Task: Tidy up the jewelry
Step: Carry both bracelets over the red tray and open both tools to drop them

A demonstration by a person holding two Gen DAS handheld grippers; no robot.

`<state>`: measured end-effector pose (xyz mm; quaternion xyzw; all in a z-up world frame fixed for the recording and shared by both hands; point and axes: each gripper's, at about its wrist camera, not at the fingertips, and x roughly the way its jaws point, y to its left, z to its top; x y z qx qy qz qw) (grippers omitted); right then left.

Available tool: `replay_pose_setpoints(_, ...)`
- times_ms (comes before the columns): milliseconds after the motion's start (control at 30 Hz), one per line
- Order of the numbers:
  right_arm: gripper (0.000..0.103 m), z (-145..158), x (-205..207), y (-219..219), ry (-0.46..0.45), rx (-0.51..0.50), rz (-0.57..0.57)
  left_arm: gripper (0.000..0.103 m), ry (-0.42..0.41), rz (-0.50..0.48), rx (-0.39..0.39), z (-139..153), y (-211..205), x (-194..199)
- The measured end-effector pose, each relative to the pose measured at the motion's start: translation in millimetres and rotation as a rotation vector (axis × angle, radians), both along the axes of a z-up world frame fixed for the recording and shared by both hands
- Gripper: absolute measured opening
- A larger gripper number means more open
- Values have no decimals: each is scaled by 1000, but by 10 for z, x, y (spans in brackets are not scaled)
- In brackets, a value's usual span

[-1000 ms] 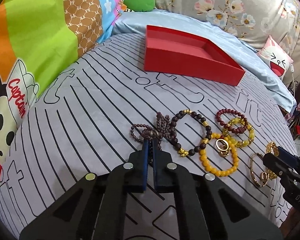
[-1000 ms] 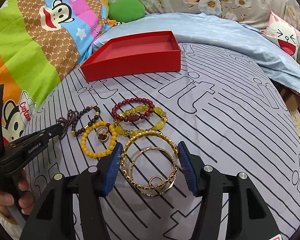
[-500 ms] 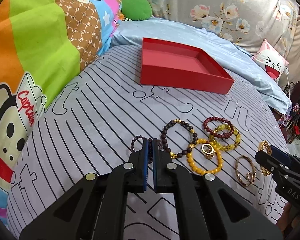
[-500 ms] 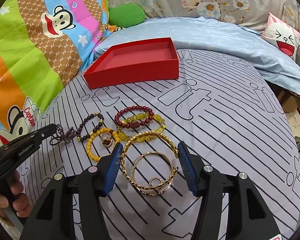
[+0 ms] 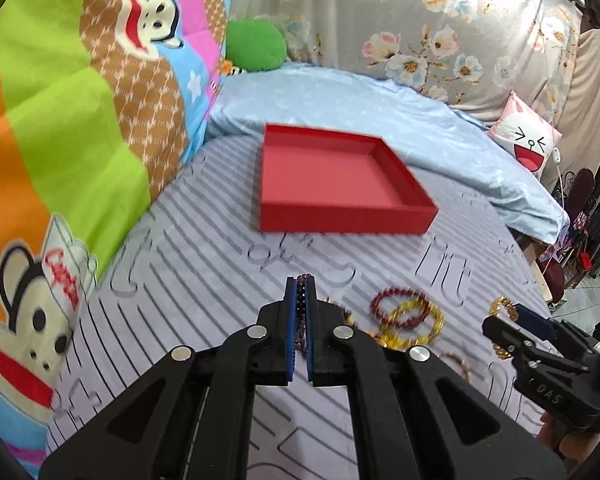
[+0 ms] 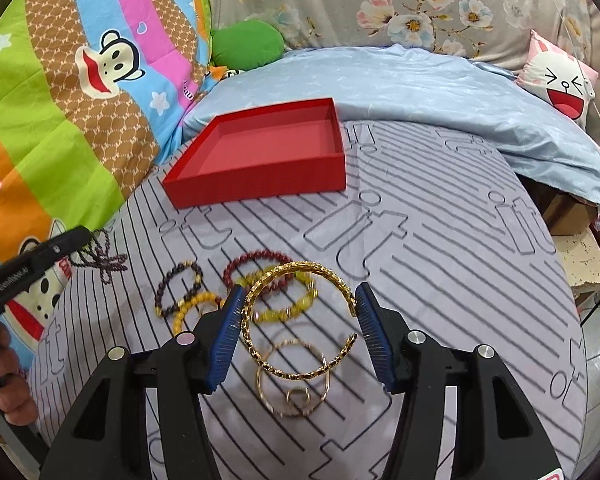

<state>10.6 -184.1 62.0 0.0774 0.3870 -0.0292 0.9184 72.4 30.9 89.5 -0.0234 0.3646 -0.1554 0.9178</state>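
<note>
My left gripper (image 5: pixel 300 280) is shut on a dark purple bead string (image 5: pixel 300 312), held up off the grey striped bedspread. In the right wrist view the string (image 6: pixel 100 260) dangles from the left gripper (image 6: pixel 80 236). My right gripper (image 6: pixel 300 292) is shut on an open gold chain bangle (image 6: pixel 300 266), whose sides press both blue pads; it hangs above the bed. The shallow red tray (image 5: pixel 340 220) lies beyond both grippers with nothing in it. The tray's front wall (image 6: pixel 260 188) faces me in the right wrist view.
On the bed lie a dark red bead bracelet (image 6: pixel 256 260), yellow bead bracelets (image 6: pixel 288 312), a dark bead bracelet (image 6: pixel 176 292) and a thin gold bangle with a ring (image 6: pixel 296 384). A cartoon quilt (image 5: pixel 60 140) rises at left. A blue blanket (image 6: pixel 420 92) lies behind the tray. The bed's edge drops at right.
Both grippers have risen. The bead string has come up off the bed in the left gripper. The gold chain bangle has lifted off the thin bangle in the right gripper.
</note>
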Motion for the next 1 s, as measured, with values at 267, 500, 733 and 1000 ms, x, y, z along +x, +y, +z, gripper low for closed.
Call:
replay_pose_setpoints(267, 54, 241, 558, -31, -34, -2, 45, 3, -50, -26, -1, 345, -144, 458)
replay_pose_setpoints(500, 54, 355, 1513, -127, -26, 28, 88, 3, -79, -71, 10, 485, -444, 1241)
replay_pose_setpoints(733, 54, 375, 2504, -238, 2, 29, 96, 3, -84, -116, 10, 507, -793, 2131)
replay_pose_setpoints(1000, 54, 97, 3284, -285, 81, 22, 97, 3, -47, -118, 37, 235, -1069, 2879)
